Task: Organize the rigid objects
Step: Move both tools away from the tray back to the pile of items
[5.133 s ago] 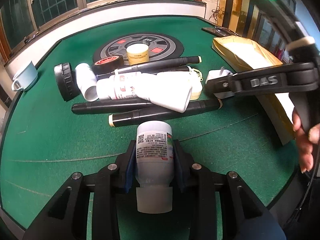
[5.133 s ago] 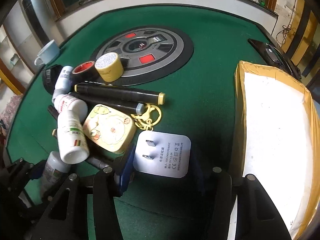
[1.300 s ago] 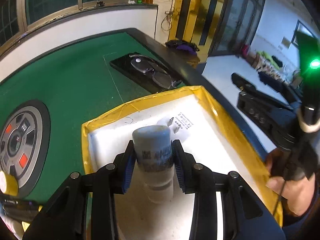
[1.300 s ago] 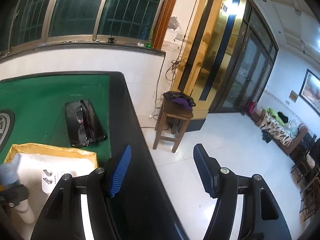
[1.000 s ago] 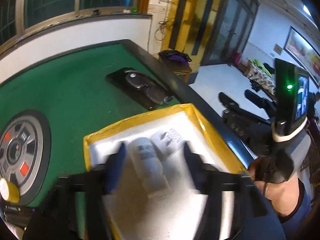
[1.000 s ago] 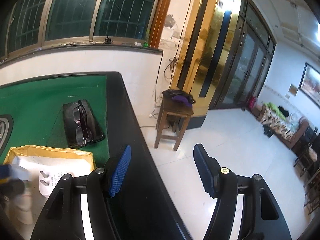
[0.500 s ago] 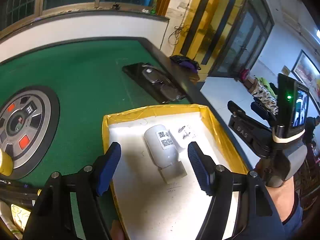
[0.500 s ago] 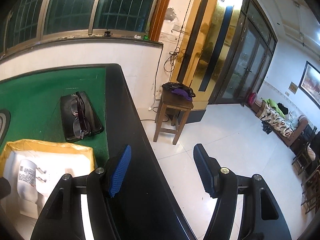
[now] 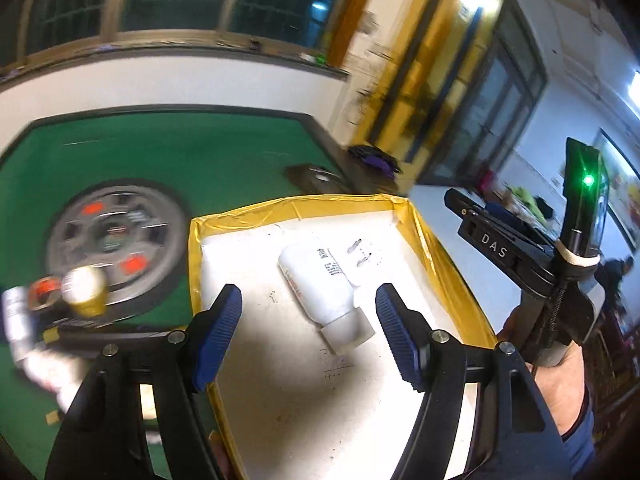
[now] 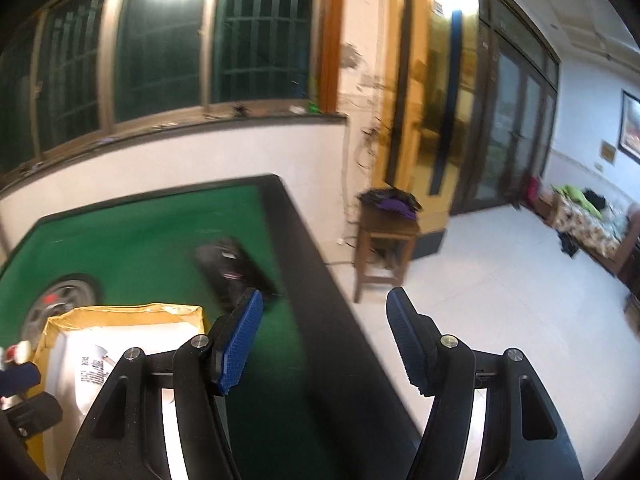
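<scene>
A white bottle (image 9: pixel 326 292) lies on its side in the yellow-rimmed white box (image 9: pixel 296 204), next to a white plug adapter (image 9: pixel 366 254). My left gripper (image 9: pixel 308 330) is open and empty above the box, just short of the bottle. My right gripper (image 10: pixel 324 340) is open and empty, held over the table's right edge and the floor; its body shows in the left wrist view (image 9: pixel 520 260). The box (image 10: pixel 120 314) and bottle (image 10: pixel 94 368) show at the lower left of the right wrist view.
On the green table (image 9: pixel 160 148) left of the box lie a yellow tape roll (image 9: pixel 86 290), a red tape roll (image 9: pixel 44 292), white bottles (image 9: pixel 16 320) and dark markers. A round grey disc (image 9: pixel 116 236) and a black glasses case (image 10: pixel 236 274) are also there.
My left gripper carried the bottle from the table to the box, opened and let it go, then drew back. The bottle now lies in the box. The right gripper stays open and has swung left.
</scene>
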`<state>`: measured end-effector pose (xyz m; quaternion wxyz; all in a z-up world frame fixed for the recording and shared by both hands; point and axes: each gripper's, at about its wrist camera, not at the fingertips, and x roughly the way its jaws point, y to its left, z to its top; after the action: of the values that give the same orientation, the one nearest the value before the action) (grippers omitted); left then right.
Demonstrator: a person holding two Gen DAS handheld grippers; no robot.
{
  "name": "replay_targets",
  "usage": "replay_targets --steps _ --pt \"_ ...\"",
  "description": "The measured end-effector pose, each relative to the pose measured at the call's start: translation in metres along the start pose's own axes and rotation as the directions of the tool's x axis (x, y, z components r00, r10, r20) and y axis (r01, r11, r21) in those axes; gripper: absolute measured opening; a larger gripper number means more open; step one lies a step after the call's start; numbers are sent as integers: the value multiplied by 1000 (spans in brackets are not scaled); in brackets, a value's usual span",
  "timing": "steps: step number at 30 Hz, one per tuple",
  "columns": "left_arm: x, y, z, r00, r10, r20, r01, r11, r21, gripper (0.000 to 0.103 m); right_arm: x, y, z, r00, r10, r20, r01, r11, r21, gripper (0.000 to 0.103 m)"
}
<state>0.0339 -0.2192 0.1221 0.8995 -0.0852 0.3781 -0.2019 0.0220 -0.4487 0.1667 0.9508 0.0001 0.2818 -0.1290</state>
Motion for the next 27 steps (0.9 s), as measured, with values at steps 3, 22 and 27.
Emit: replay_targets --steps 3,22,27 --pt "-31 29 -5 998 46 29 -45 998 -31 69 -16 48 -1 998 54 22 -53 997 -50 60" --pt "-176 303 -55 912 409 13 -390 878 -279 69 -48 391 -64 926 364 -102 -378 906 -190 60" --pt "-177 365 -68 887 461 -25 -446 842 -303 69 -45 470 -94 916 375 -143 -398 893 -211 60"
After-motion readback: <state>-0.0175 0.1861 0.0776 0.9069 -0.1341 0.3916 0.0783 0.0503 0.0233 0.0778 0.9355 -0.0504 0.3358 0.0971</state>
